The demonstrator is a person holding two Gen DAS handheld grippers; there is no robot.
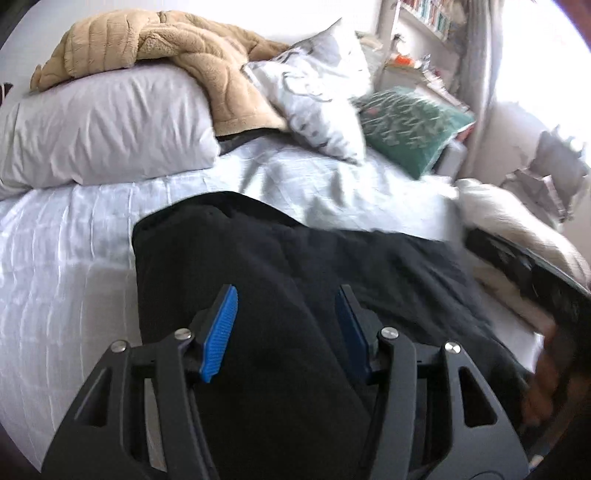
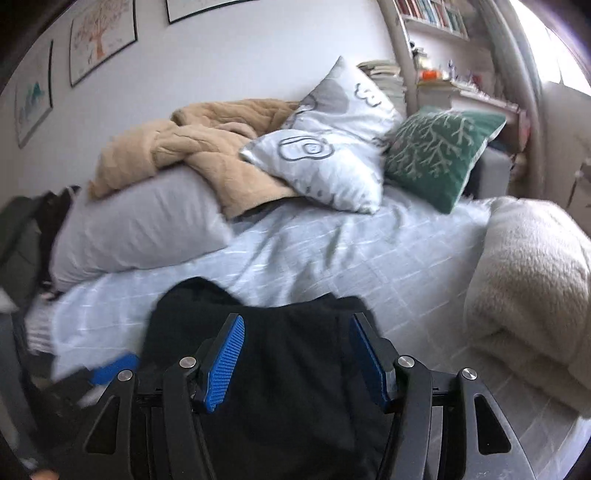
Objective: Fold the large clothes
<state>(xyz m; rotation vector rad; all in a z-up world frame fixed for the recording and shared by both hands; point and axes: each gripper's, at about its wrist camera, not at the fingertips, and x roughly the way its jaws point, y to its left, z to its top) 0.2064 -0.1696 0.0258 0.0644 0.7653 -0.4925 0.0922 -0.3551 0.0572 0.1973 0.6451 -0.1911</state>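
we hold both the left gripper [image 1: 286,325] and right gripper [image 2: 295,354] apart, unclamped, above the black garment [image 1: 295,266] on the bed [image 1: 74,240].

Ahead of me a tan blanket [image 2: 207,147] sprawls over a grey pillow [image 2: 140,225]; beside it lean a patterned pillow [image 2: 332,155] and a green cushion [image 2: 439,155]. A cream throw [image 2: 528,295] sits at my right, bookshelves [image 2: 432,14] behind.
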